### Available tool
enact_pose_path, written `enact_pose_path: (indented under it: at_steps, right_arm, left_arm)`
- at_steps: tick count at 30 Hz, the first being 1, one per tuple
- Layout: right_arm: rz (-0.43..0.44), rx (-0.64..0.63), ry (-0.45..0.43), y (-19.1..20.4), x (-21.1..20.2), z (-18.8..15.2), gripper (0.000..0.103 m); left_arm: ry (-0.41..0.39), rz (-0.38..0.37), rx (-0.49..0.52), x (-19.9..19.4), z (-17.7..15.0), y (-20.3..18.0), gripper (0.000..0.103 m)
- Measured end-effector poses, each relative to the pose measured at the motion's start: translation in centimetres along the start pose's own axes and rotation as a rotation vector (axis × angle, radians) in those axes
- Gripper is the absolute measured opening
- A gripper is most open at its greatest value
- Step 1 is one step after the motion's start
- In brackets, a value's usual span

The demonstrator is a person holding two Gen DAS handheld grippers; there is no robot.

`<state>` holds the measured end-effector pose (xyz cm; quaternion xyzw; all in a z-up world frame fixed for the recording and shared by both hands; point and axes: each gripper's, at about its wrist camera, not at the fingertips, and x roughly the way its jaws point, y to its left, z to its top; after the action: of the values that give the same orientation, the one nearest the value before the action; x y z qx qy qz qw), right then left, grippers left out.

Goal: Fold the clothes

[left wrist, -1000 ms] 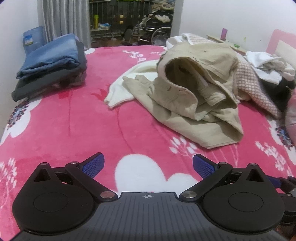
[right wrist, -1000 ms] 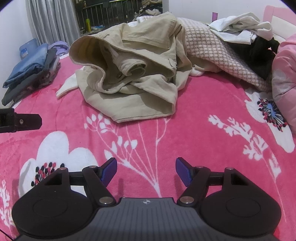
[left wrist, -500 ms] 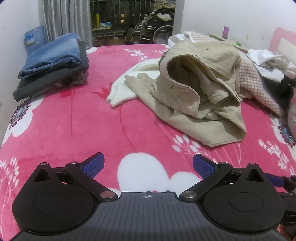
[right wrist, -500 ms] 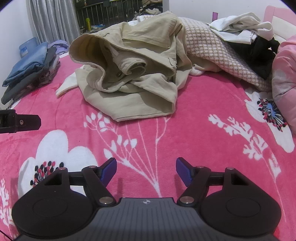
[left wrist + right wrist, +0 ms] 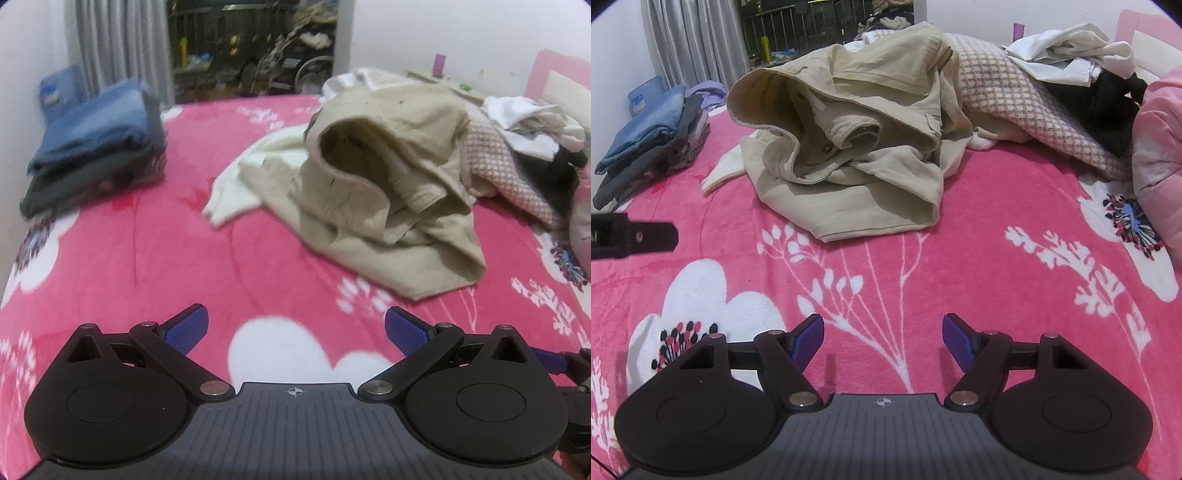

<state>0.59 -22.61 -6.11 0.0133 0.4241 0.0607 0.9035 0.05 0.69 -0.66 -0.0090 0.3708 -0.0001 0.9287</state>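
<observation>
Left wrist view: beige trousers (image 5: pixel 384 206) sit slightly lower and nearer than a second ago.
Crumpled heap, waistband gaping; left gripper (image 5: pixel 295 326) and right gripper (image 5: pixel 882 338) both wide, empty.

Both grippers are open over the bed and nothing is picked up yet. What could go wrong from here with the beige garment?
1. The beige garment lies on a white cloth; a low grab may lift both.
2. It leans against the checked cloth, so pulling could drag that pile along.
3. It is crumpled, so finding a hem may be hard.
</observation>
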Motion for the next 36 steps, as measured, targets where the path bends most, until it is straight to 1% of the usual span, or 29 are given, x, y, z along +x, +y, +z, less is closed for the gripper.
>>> enact_pose_path:
  at_steps: [2, 6, 8, 12, 16, 18, 21, 22, 23, 24, 25, 26, 27, 28, 30, 32, 36]
  right_arm:
    - [-0.001, 0.014, -0.018, -0.3, -0.2, 0.1, 0.074]
    - [-0.005, 0.04, -0.057, -1.0, -0.6, 0.3, 0.073]
    - [-0.021, 0.049, -0.104, -1.7, -1.0, 1.0, 0.073]
    - [-0.057, 0.033, -0.218, -3.6, -1.4, 3.5, 0.071]
    - [-0.079, -0.014, -0.297, -4.5, 0.1, 7.2, 0.069]
    - [-0.079, -0.043, -0.322, -4.5, 1.4, 9.0, 0.066]
    - [-0.049, -0.085, -0.33, -3.9, 3.5, 10.8, 0.061]
    - [-0.039, -0.103, -0.331, -3.6, 4.1, 11.2, 0.06]
    - [-0.033, -0.122, -0.332, -3.3, 4.8, 11.5, 0.06]
    - [-0.039, -0.137, -0.333, -3.1, 5.4, 11.6, 0.058]
    - [-0.049, -0.147, -0.331, -2.9, 6.1, 11.6, 0.056]
    - [-0.06, -0.154, -0.328, -2.8, 6.7, 11.6, 0.055]
    - [-0.076, -0.154, -0.322, -2.9, 7.3, 11.6, 0.052]
    - [-0.091, -0.153, -0.315, -3.0, 7.9, 11.6, 0.049]
    - [-0.117, -0.148, -0.297, -3.5, 9.1, 11.6, 0.044]
    - [-0.13, -0.164, -0.294, -3.7, 10.0, 11.8, 0.043]
    - [-0.154, -0.183, -0.3, -4.0, 11.1, 12.5, 0.041]
  left_arm:
    - [-0.051, 0.001, 0.042, 0.1, 0.5, -0.5, 0.103]
    - [-0.169, 0.031, 0.158, 1.4, 2.1, -1.5, 0.103]
    - [-0.207, 0.037, 0.193, 2.6, 2.9, -1.6, 0.103]
    - [-0.224, 0.009, 0.181, 5.9, 4.5, -1.4, 0.103]
    - [-0.208, -0.072, 0.084, 8.5, 5.7, -0.9, 0.103]
    - [-0.198, -0.104, 0.035, 9.7, 6.0, -0.6, 0.103]
    - [-0.197, -0.129, -0.024, 11.4, 6.4, -0.5, 0.102]
    - [-0.197, -0.134, -0.042, 11.9, 6.5, -0.5, 0.099]
    - [-0.198, -0.124, -0.046, 12.3, 6.5, -0.4, 0.096]
    - [-0.199, -0.112, -0.049, 12.7, 6.5, -0.4, 0.087]
    - [-0.192, -0.1, -0.053, 13.0, 6.5, -0.3, 0.074]
    - [-0.187, -0.099, -0.061, 13.2, 6.4, -0.1, 0.067]
    - [-0.184, -0.101, -0.079, 13.4, 6.4, 0.2, 0.056]
    - [-0.181, -0.096, -0.097, 13.5, 6.3, 0.6, 0.053]
    - [-0.18, -0.083, -0.116, 13.5, 6.2, 1.0, 0.052]
    - [-0.174, -0.086, -0.109, 13.5, 6.1, 1.1, 0.053]
    - [-0.155, -0.08, -0.064, 14.3, 6.4, 0.3, 0.069]
